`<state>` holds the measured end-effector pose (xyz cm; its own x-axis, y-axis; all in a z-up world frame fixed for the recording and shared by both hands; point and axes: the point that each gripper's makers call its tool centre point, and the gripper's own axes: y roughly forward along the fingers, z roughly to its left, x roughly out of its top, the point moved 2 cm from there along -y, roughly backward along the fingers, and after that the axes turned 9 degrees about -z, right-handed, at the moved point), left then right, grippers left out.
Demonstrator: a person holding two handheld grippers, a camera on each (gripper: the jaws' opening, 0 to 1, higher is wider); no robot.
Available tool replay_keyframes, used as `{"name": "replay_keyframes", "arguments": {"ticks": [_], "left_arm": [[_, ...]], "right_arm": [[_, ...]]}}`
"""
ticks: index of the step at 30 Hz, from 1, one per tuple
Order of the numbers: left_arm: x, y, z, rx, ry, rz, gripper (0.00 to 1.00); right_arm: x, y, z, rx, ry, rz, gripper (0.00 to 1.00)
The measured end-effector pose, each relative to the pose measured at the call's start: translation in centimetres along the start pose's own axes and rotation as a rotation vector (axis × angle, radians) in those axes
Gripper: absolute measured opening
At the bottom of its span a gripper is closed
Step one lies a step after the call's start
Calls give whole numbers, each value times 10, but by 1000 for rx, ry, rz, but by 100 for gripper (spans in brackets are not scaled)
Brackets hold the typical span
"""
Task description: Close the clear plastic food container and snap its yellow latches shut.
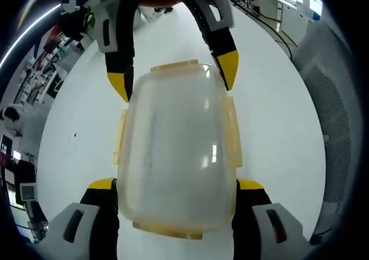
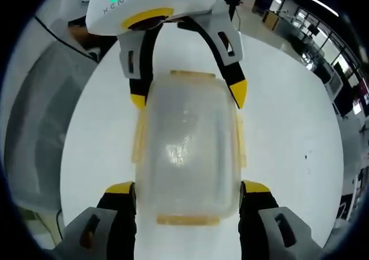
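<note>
Left gripper view is showing the left tool (image 1: pixel 176 193) with its two yellow-tipped jaws standing wide apart, one at each long side of the clear container (image 1: pixel 176 150). The jaws are lying close against the walls, but I cannot tell if they are truly pressing. Across the container, the right tool (image 1: pixel 176 78) is coming in from the far end, also spread, its tips just beside the far corners.

Right gripper view is giving the mirror picture: the right tool (image 2: pixel 187 193) is straddling the near part of the container (image 2: pixel 187 147), and the left tool (image 2: pixel 187 95) is sitting at the opposite end, one tip touching or almost touching the corner, the other a little apart.

The container is resting on the white tabletop (image 2: pixel 288 127), between the two tools. The lid seems to be already lying on the box. Pale yellow latches (image 2: pixel 239 139) are showing on all four sides; they appear to be sticking outward, so I judge they are not snapped yet, though the clear plastic is making this hard to read.

The step in hand looks like steadying the box from both ends before latching. The next move is calling for one tool to keep the box from sliding while the other is pushing a latch down and inward against the wall.
</note>
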<state>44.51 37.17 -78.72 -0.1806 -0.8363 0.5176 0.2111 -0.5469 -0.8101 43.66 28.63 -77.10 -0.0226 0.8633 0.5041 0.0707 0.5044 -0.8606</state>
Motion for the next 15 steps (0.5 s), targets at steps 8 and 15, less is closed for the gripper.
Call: {"name": "replay_keyframes", "arguments": {"ticks": [8,15], "left_arm": [[-1,0,0,-5,13,2,82],[-1,0,0,-5,21,11,82]], "right_arm": [[0,1,1,-8,15,-7,73],[1,0,1,-13,17,-10,73]]}}
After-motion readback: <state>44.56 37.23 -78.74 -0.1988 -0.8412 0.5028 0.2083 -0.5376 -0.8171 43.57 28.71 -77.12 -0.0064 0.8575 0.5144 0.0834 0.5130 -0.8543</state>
